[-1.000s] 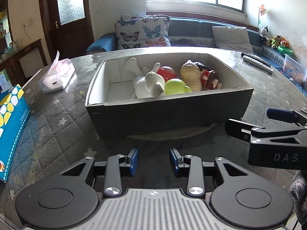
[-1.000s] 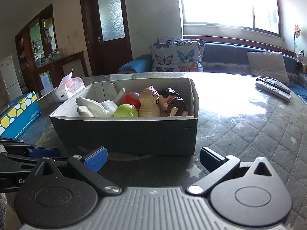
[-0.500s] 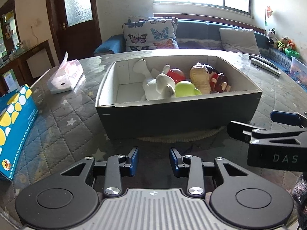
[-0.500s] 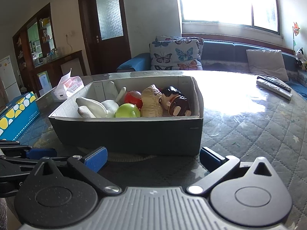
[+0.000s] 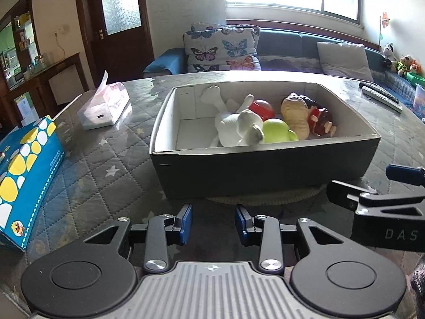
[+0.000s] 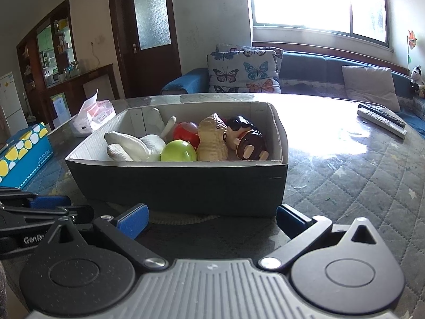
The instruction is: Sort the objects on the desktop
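Note:
A dark cardboard box (image 5: 265, 170) (image 6: 186, 186) stands on the quilted table and holds a white plush toy (image 5: 239, 127) (image 6: 132, 146), a green ball (image 5: 276, 131) (image 6: 178, 151), a red ball (image 5: 263, 107) (image 6: 186, 133), a peanut figure (image 5: 294, 117) (image 6: 212, 141) and a brown doll (image 5: 321, 122) (image 6: 247, 141). My left gripper (image 5: 213, 224) is open and empty just in front of the box. My right gripper (image 6: 212, 219) is open wide and empty, also in front of the box. Each gripper shows in the other's view.
A blue tissue box (image 5: 24, 170) (image 6: 24, 151) lies at the left table edge. A soft tissue pack (image 5: 105, 107) (image 6: 93, 117) lies behind it. Remote controls (image 5: 379, 97) (image 6: 382, 117) lie at the far right. A round mat (image 5: 265, 199) sticks out under the box.
Both grippers have drawn back a little from the box and risen slightly; the box looks smaller and farther. The jaws have not moved.

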A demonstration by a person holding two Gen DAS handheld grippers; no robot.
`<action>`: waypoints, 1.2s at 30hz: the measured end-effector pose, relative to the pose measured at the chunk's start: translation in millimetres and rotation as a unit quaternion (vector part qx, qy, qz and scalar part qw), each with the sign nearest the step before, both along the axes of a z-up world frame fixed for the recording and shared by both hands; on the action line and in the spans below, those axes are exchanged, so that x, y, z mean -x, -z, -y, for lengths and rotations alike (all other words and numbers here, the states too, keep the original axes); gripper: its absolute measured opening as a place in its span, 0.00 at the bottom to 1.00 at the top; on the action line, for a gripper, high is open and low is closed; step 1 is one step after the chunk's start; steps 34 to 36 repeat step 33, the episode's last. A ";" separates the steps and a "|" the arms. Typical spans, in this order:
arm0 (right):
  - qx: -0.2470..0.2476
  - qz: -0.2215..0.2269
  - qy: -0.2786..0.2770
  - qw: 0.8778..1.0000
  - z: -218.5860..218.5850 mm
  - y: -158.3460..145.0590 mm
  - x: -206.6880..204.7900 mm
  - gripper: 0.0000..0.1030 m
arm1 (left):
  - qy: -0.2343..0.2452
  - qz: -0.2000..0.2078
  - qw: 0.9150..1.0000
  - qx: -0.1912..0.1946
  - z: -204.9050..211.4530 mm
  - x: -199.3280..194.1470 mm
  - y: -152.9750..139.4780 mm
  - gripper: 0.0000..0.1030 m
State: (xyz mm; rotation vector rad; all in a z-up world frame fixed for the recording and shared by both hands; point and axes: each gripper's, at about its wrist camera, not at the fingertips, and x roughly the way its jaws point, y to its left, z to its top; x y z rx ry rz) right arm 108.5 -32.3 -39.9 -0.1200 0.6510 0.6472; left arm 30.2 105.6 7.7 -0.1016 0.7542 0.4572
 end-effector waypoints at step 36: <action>0.033 -0.025 0.002 0.999 -19.5 10.6 -18.0 1.00 | -0.030 0.002 0.999 0.014 -19.4 -13.0 1.2 0.36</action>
